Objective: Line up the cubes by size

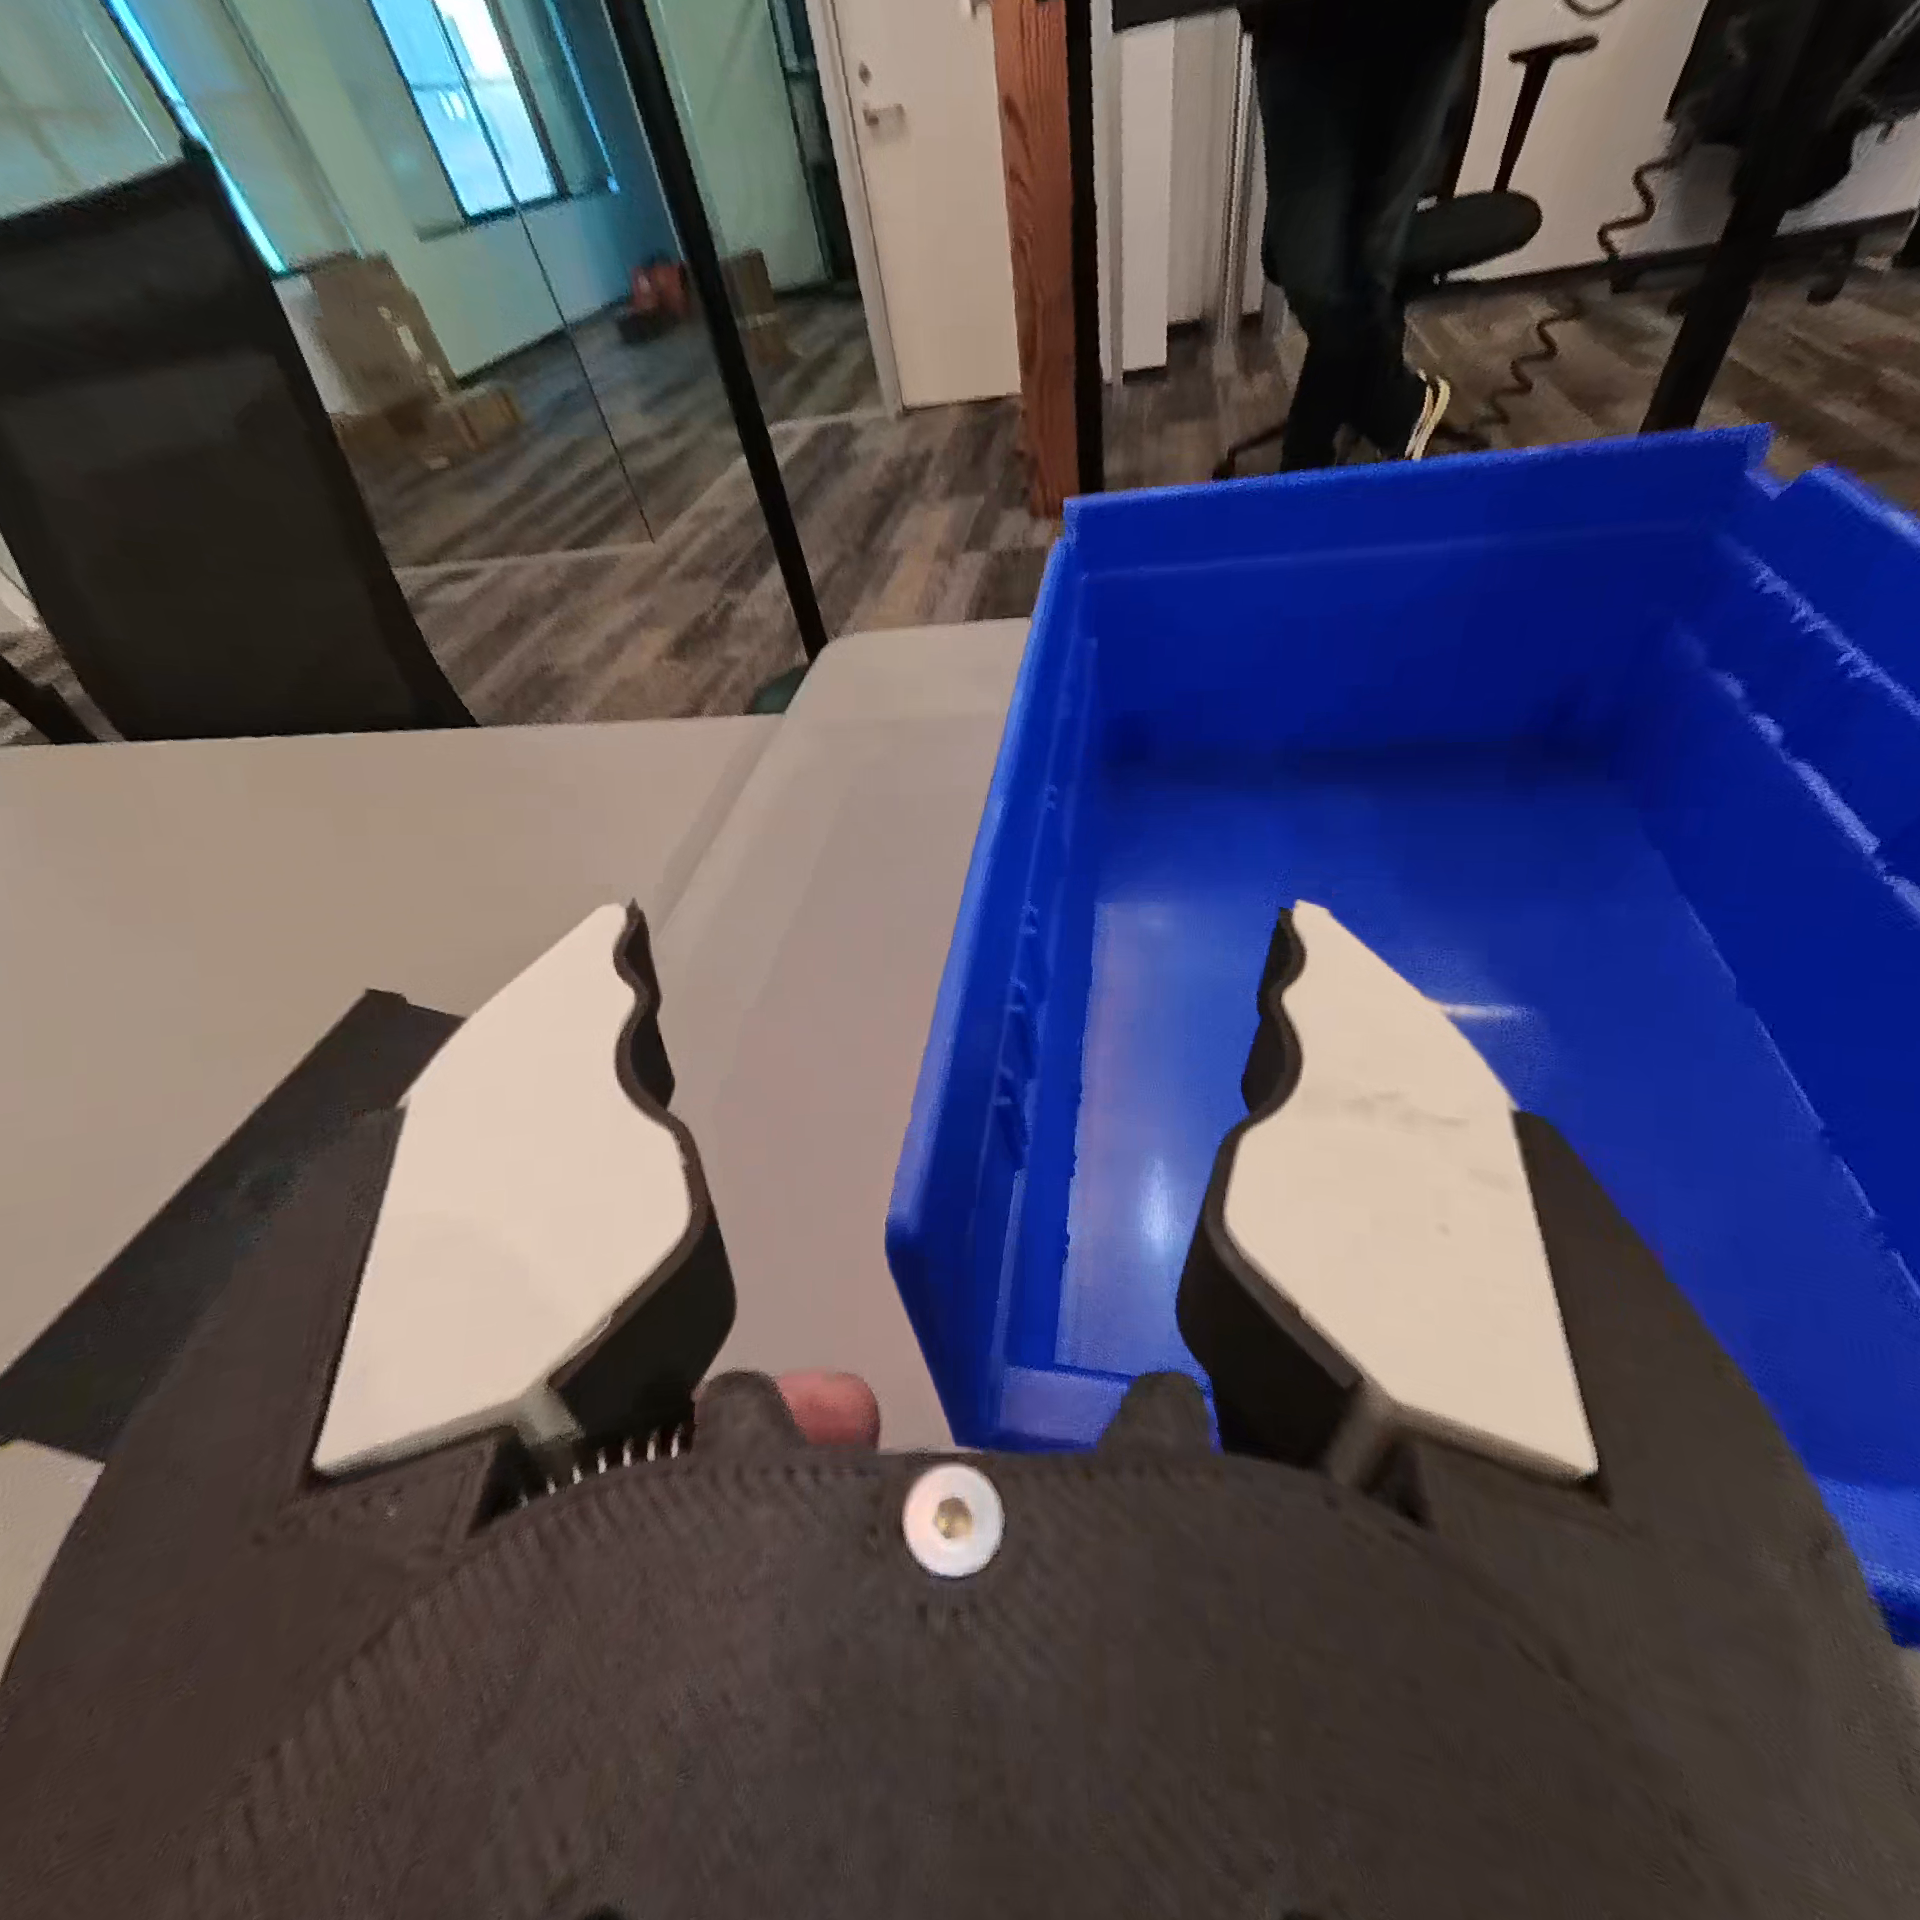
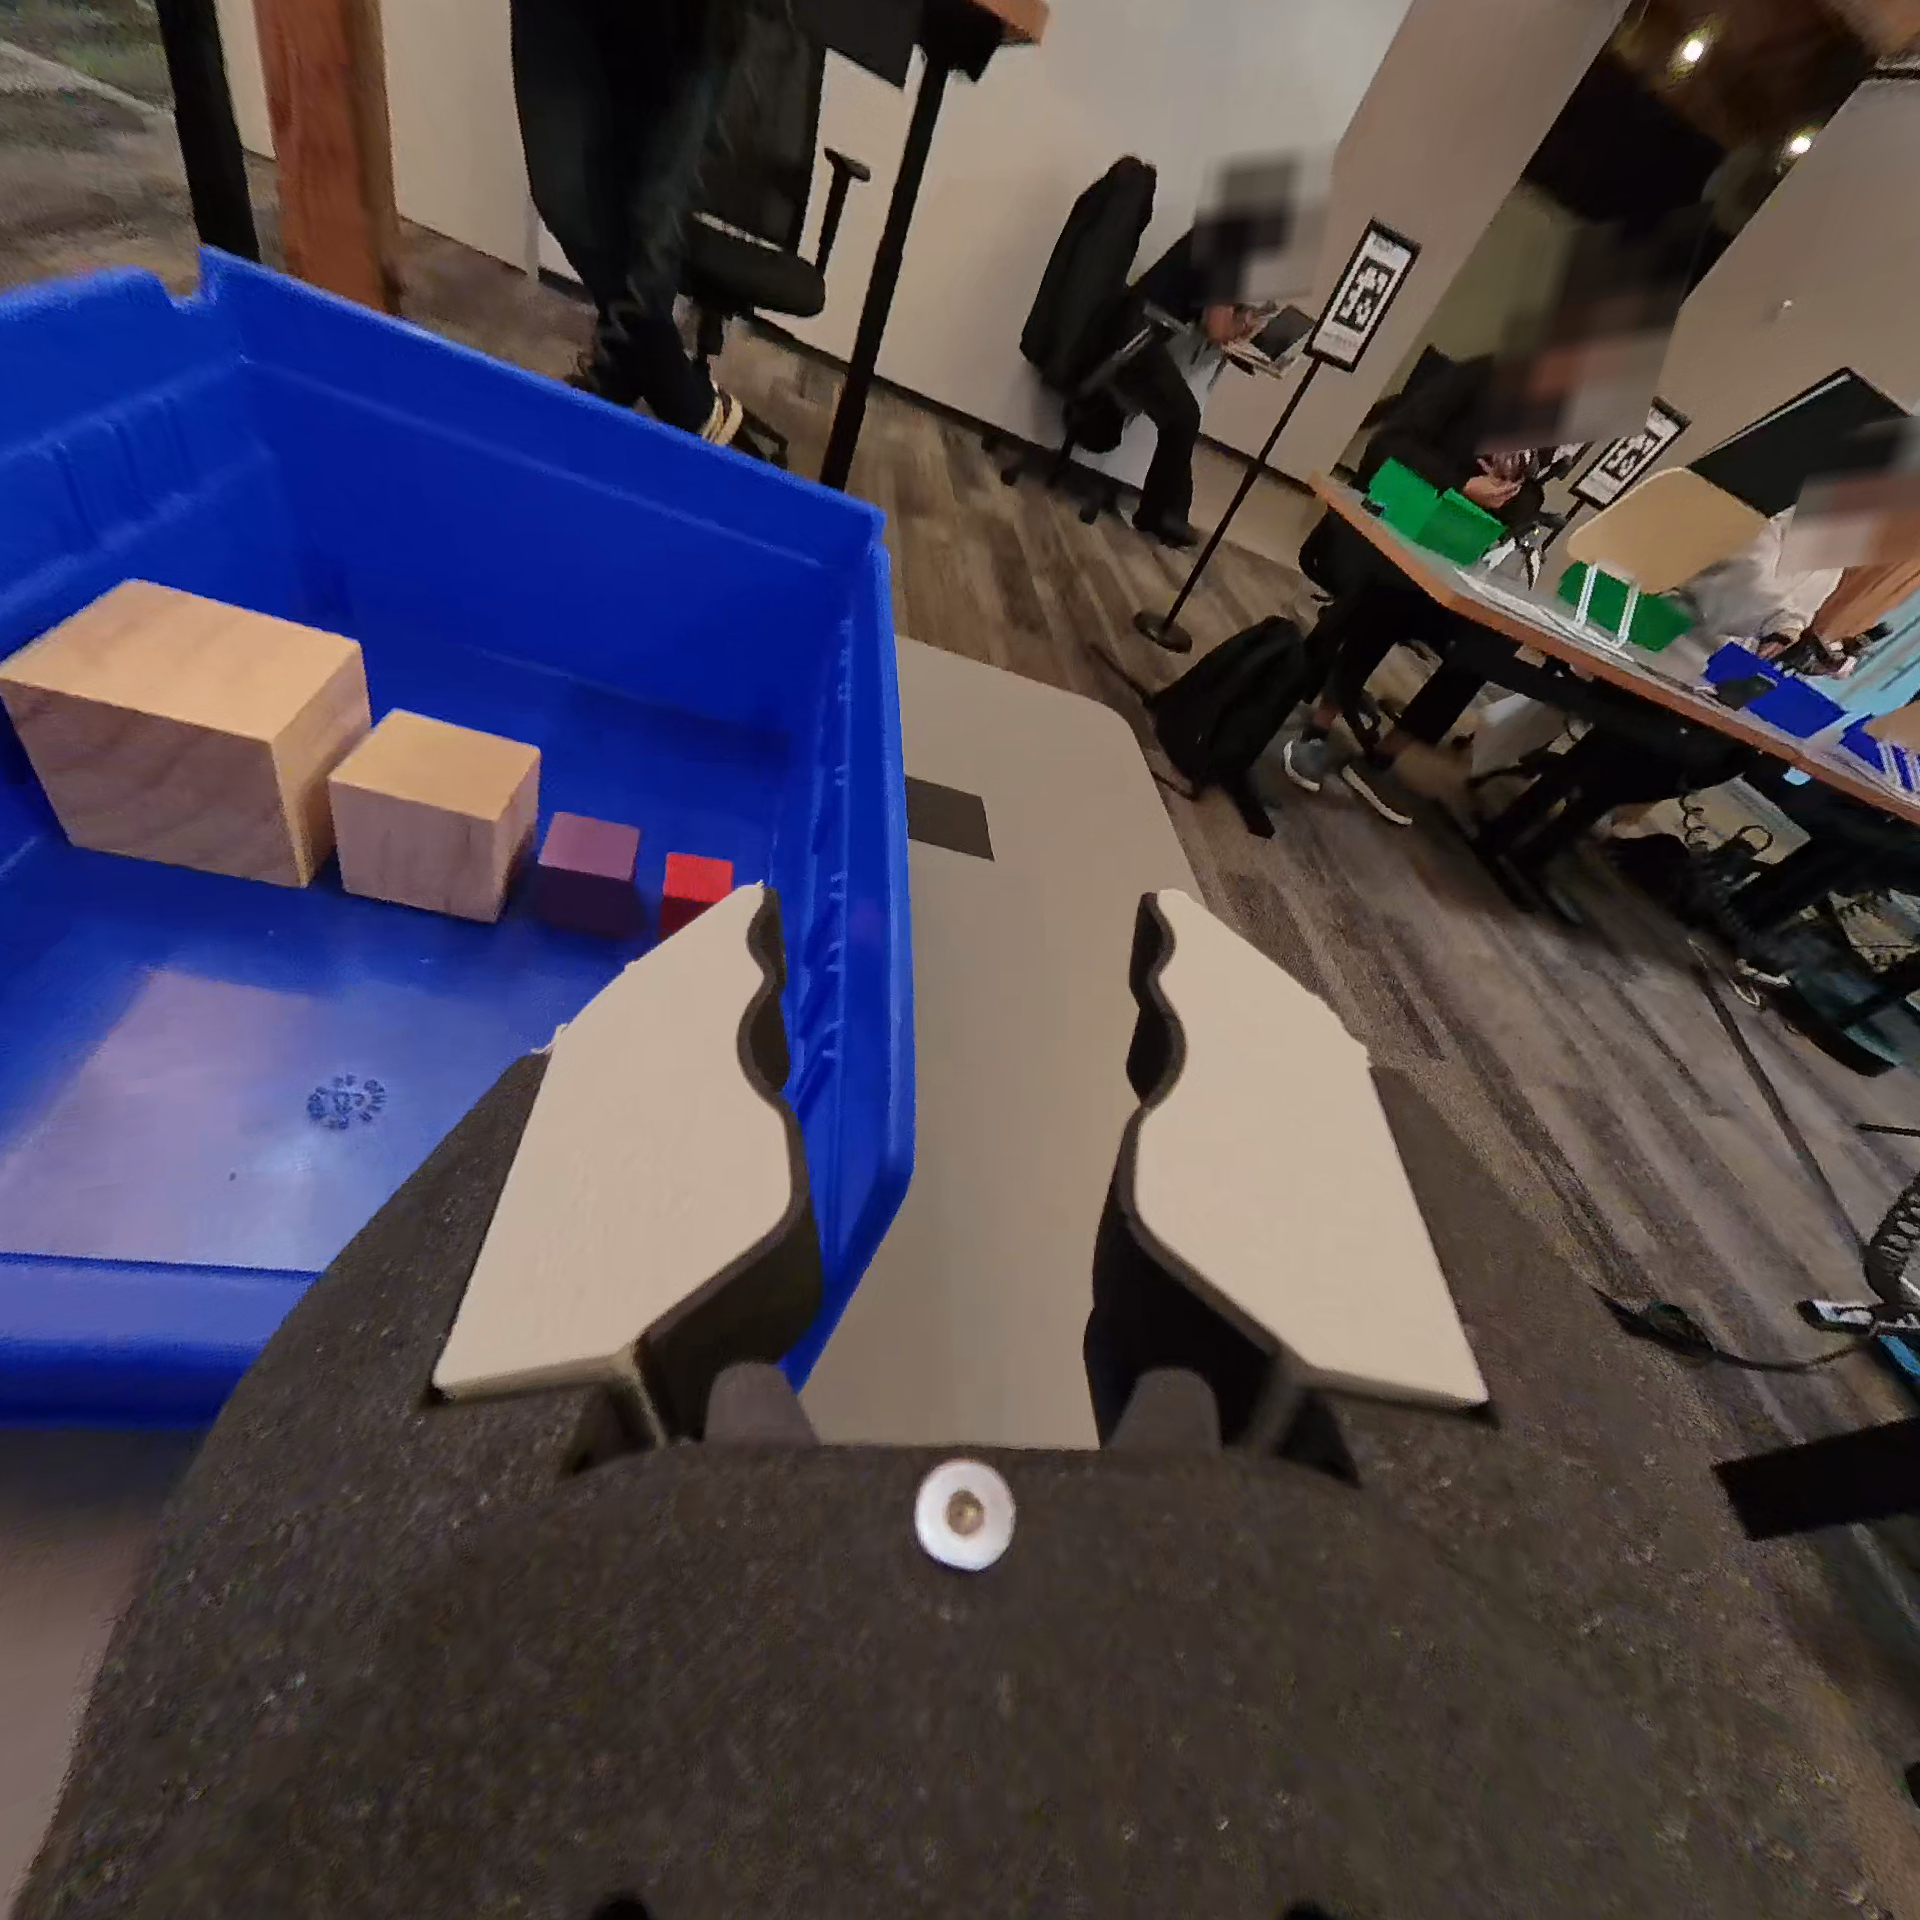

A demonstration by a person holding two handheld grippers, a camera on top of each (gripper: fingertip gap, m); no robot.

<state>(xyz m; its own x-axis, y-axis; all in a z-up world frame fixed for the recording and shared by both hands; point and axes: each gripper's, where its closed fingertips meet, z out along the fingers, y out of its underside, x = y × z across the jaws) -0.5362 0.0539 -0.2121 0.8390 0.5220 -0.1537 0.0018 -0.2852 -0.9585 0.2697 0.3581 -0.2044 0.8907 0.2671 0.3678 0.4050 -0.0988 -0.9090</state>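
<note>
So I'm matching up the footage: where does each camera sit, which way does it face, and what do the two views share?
Left wrist view: on the left gripper, facing across the grey table and blue bin; open fingers and a fingertip show.
Right wrist view: on the right gripper, straddling the bin's right wall; open fingers show.
Shared: bin, table.

**Layout: four cubes in a row inside the bin, bin on the table**

The bin (image 2: 862,644) stands on the table (image 2: 1029,1039), which extends past it on both sides. Inside, near the bin's right wall, four cubes sit on the floor in one row. From left to right: largest cube (image 2: 177,727), second cube (image 2: 431,810) just beside it, third cube (image 2: 589,868), smallest cube (image 2: 694,881) nearest the wall. A tape patch (image 2: 948,819) lies on the table right of the bin. Chairs and another table stand behind, farther off.
</note>
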